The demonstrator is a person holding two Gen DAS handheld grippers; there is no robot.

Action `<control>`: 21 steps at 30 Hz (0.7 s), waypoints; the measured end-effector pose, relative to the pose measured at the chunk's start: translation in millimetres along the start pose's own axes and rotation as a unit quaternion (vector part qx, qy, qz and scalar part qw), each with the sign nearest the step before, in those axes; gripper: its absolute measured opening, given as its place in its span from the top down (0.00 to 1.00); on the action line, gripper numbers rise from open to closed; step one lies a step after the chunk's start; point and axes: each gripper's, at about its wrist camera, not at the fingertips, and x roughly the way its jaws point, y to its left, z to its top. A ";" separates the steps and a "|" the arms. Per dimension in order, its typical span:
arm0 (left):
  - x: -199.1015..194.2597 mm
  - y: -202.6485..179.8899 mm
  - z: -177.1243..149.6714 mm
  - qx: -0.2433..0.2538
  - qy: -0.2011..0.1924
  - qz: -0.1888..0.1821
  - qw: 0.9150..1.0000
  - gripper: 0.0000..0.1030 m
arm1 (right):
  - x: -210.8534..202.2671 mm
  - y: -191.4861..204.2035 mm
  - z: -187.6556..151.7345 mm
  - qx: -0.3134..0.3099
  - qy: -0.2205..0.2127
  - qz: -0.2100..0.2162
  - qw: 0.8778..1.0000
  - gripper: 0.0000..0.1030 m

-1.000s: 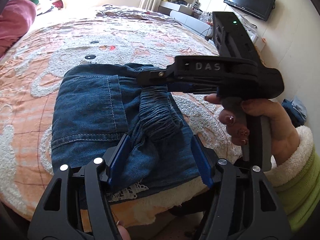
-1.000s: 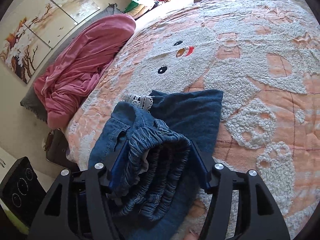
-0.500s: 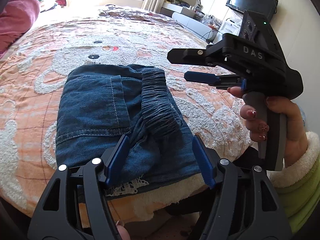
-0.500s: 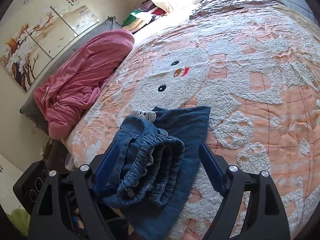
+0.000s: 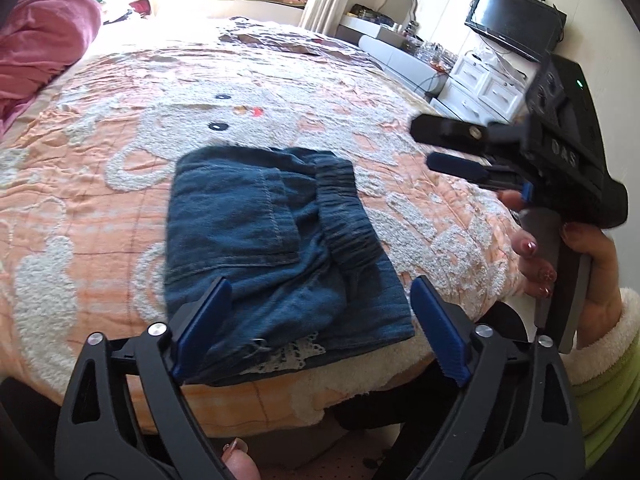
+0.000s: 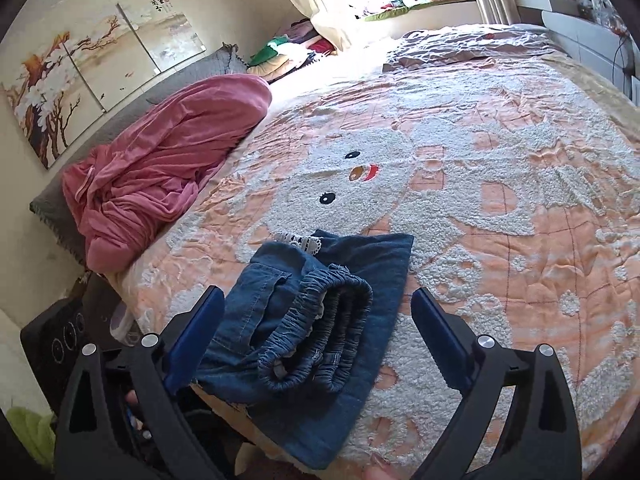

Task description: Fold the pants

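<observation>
Dark blue denim pants lie folded into a compact bundle near the front edge of the bed, with the gathered elastic waistband on top and white lace trim at the near edge. In the right wrist view the pants show the waistband roll facing me. My left gripper is open and empty, just short of the bundle. My right gripper is open and empty, held off the pants; it also shows in the left wrist view to the right of the pants, above the bed.
The bed has an orange and white tufted cover with a cartoon face. A pink blanket is heaped at the left side. A television and white drawers stand by the right wall. The bed's front edge is close below the pants.
My right gripper let go of the waistband, opened and drew back to the right. My left gripper pulled back a little. The pants lie still on the bed.
</observation>
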 end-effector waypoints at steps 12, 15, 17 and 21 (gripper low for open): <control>-5.8 70.1 20.3 -0.056 -0.007 0.059 0.997 0.10 | 5.1 -1.9 -38.5 -0.017 0.013 -0.050 0.999 0.08; 5.8 80.7 20.3 -0.067 0.009 0.057 0.996 0.10 | 18.7 -11.6 -47.0 0.002 0.027 -0.072 0.997 0.08; 15.1 83.9 18.5 -0.073 0.022 0.051 0.996 0.10 | 26.1 -18.3 -51.1 0.014 0.032 -0.081 0.996 0.16; 29.5 84.0 16.5 -0.075 0.034 0.039 0.996 0.10 | 37.1 -26.5 -53.5 0.035 0.037 -0.068 0.996 0.19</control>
